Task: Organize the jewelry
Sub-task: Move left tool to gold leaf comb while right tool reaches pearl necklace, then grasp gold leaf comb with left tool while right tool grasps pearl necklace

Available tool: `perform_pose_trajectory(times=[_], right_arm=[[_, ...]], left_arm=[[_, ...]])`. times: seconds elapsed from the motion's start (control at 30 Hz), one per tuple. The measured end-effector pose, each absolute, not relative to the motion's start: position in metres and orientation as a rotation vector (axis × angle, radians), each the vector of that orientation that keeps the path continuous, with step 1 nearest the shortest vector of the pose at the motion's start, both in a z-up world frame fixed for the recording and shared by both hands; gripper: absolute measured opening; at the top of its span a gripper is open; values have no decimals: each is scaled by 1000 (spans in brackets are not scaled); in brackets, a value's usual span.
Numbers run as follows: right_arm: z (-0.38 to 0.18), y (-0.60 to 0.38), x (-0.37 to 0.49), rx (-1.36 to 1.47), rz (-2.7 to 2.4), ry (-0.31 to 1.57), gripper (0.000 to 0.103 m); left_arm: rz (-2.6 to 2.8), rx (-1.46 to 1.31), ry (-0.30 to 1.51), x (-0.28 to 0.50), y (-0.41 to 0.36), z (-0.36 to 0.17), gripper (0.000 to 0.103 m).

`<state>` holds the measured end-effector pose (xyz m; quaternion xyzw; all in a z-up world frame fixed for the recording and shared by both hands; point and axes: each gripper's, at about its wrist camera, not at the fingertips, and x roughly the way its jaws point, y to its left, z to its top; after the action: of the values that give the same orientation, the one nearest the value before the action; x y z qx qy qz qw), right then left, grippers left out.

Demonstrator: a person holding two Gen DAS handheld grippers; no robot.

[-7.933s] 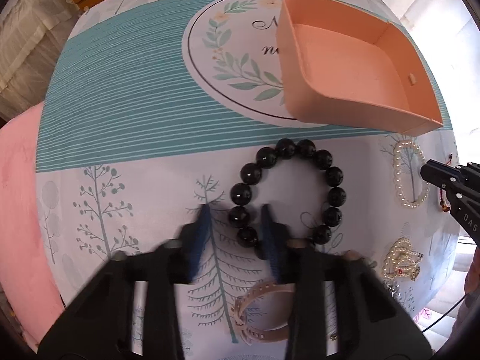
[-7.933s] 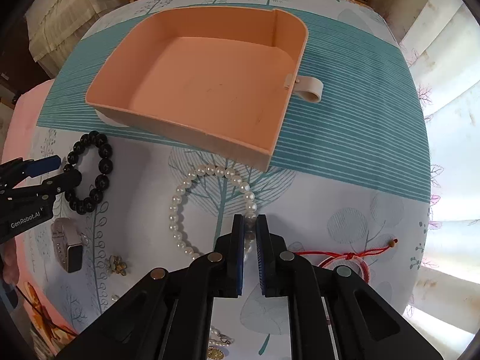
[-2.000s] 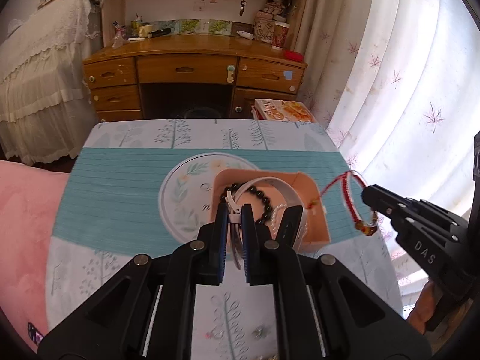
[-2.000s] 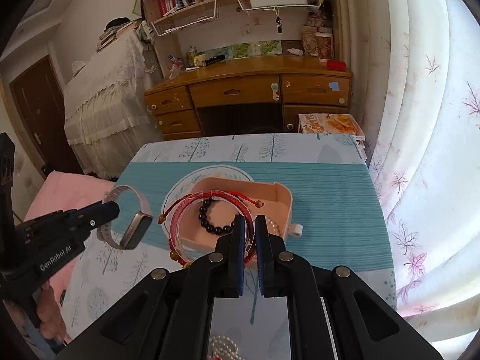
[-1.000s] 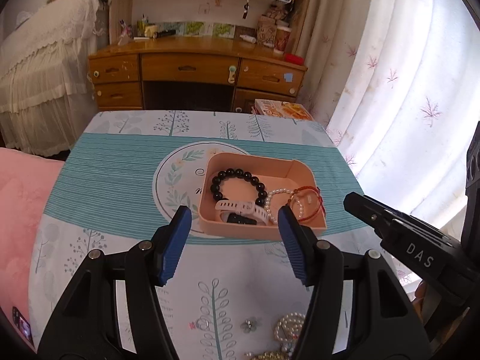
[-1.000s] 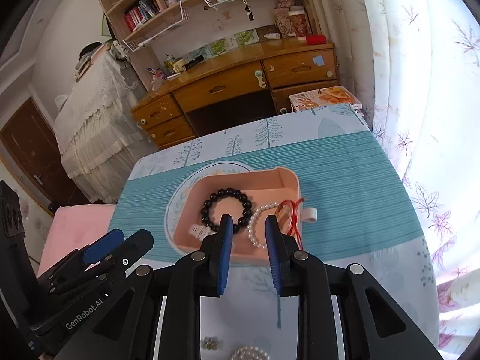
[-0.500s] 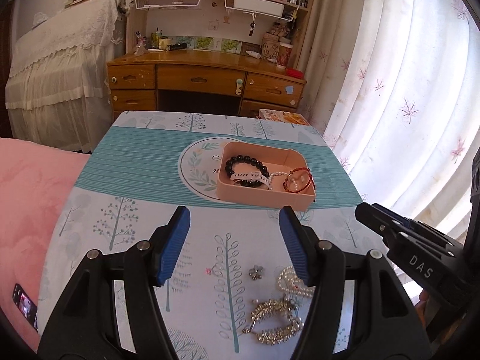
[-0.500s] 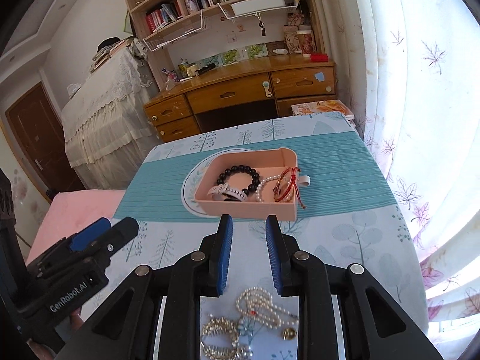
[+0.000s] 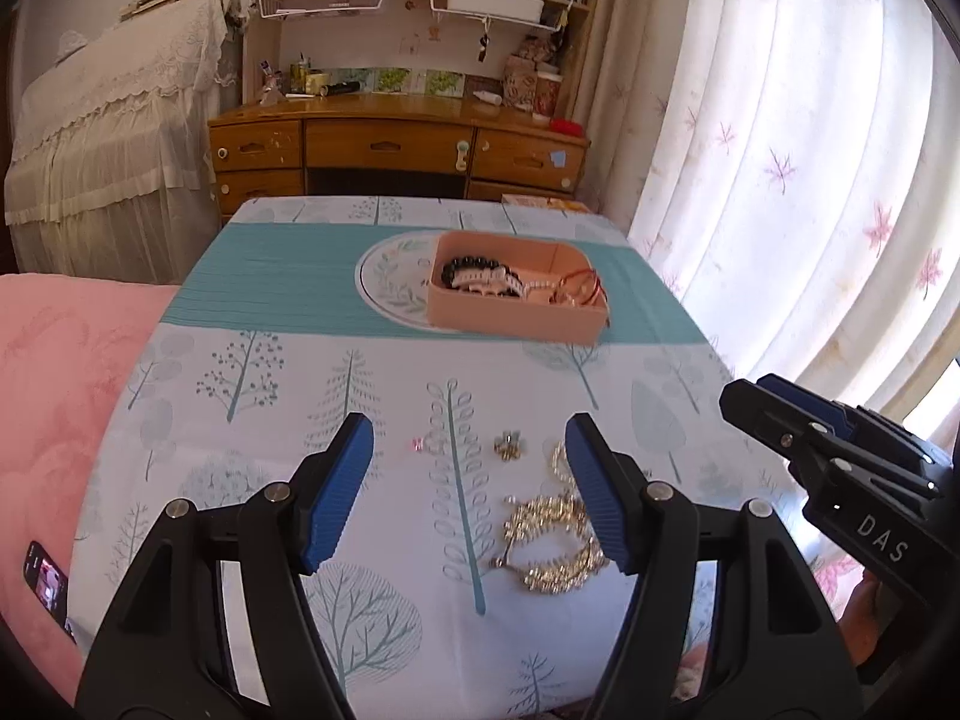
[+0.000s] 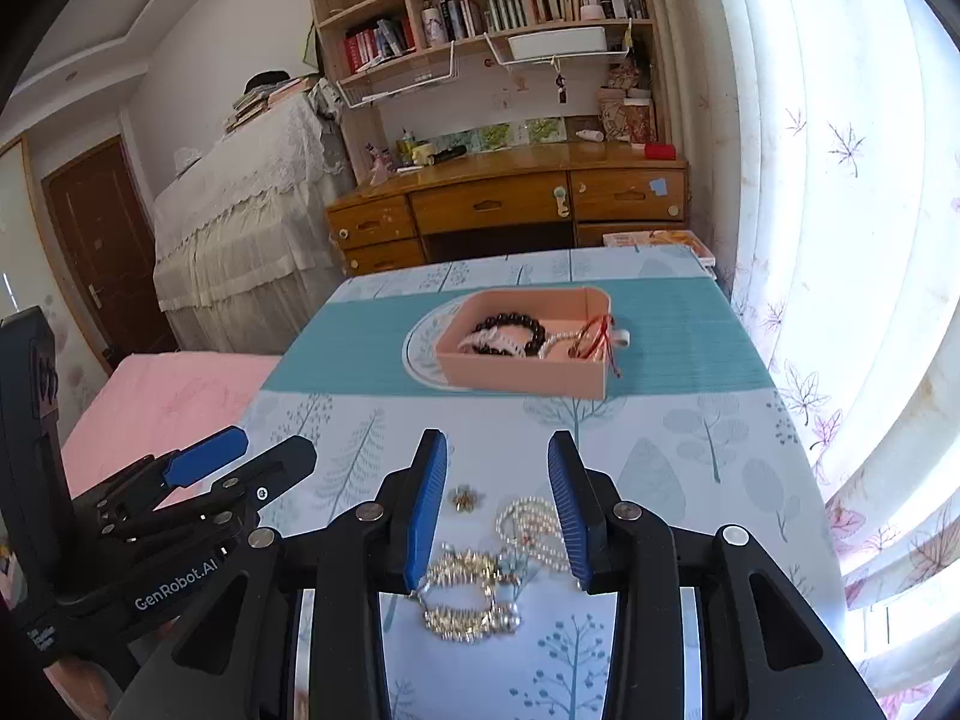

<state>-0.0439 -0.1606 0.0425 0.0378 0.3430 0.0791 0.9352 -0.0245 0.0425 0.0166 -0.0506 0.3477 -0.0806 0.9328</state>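
A table covered by a tree-print cloth (image 9: 252, 384) with a teal striped band fills the middle of both views. On the band, upper centre, sits a peach tray (image 9: 510, 315) over a round leaf emblem. Toward the lower centre lie a gold chain bracelet (image 9: 555, 546), a pearl strand (image 10: 534, 525), a small flower brooch (image 10: 465, 498) and a tiny pink-stoned piece (image 9: 423, 444).

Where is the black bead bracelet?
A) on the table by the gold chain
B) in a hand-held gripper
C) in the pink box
C: the black bead bracelet lies inside the pink box, and both hand-held grippers are open and empty.
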Motion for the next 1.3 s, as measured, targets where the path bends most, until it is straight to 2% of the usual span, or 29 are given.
perform_pose_trajectory(times=[0.2, 0.43, 0.63, 0.87, 1.07, 1.13, 1.27, 1.3], right_arm=[[8, -178, -63, 77, 134, 778, 36], [-30, -215, -57, 142, 91, 857, 36], [-46, -229, -39, 142, 94, 890, 36], [-56, -233, -18, 159, 100, 908, 36], [-64, -241, -8, 168, 96, 917, 36], [-67, -246, -4, 172, 91, 916, 36], [-72, -253, -1, 182, 89, 927, 36], [-74, -253, 1, 182, 93, 930, 36]], left_arm=[[-206, -26, 746, -35, 23, -14, 64], [-289, -44, 881, -26, 17, -56, 64], [-268, -87, 933, -10, 21, -66, 64], [-313, -33, 1060, 10, -12, -81, 64], [-310, -57, 1115, 28, -34, -94, 48], [-308, -44, 1122, 31, -42, -97, 40], [-302, 5, 1130, 35, -59, -100, 36], [-299, 19, 1131, 37, -63, -101, 32]])
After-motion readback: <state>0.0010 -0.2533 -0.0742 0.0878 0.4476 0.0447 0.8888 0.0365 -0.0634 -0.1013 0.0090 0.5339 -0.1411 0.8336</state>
